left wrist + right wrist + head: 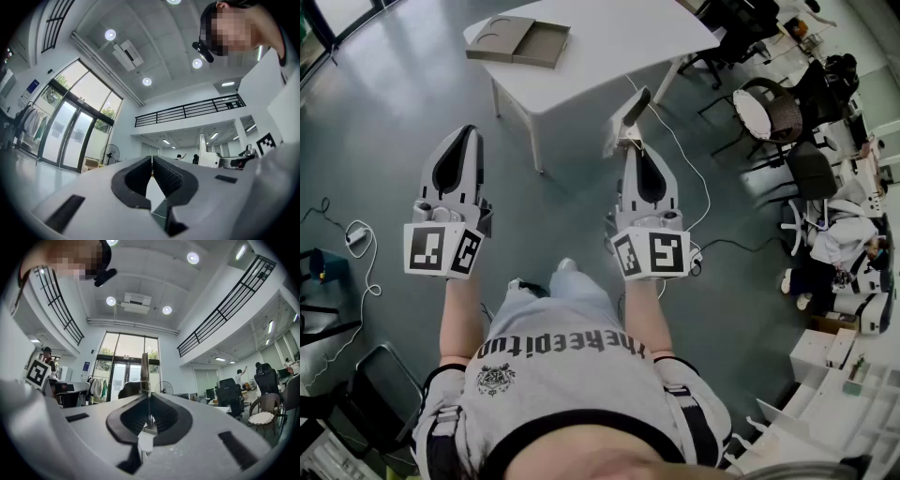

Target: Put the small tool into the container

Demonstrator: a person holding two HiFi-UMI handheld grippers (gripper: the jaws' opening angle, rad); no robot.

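In the head view my right gripper [632, 147] is shut on the small tool [630, 114], a thin flat metal piece that sticks up past the fingertips. The right gripper view shows that tool [145, 369] standing upright between the closed jaws of the right gripper [146, 398]. My left gripper [468, 130] is held level beside it, shut and empty, and in its own view the left gripper [151, 159] has its ribbed pads meeting. The container [517, 40], a flat brown cardboard tray with two sections, lies on the white table [609, 42] ahead of both grippers, well beyond their tips.
Office chairs [769, 112] and cluttered desks fill the right side. Cables [698, 202] trail over the grey floor between the table and my right gripper. White shelving [825, 412] stands at the lower right, and a power strip with a cord [356, 234] lies at the left.
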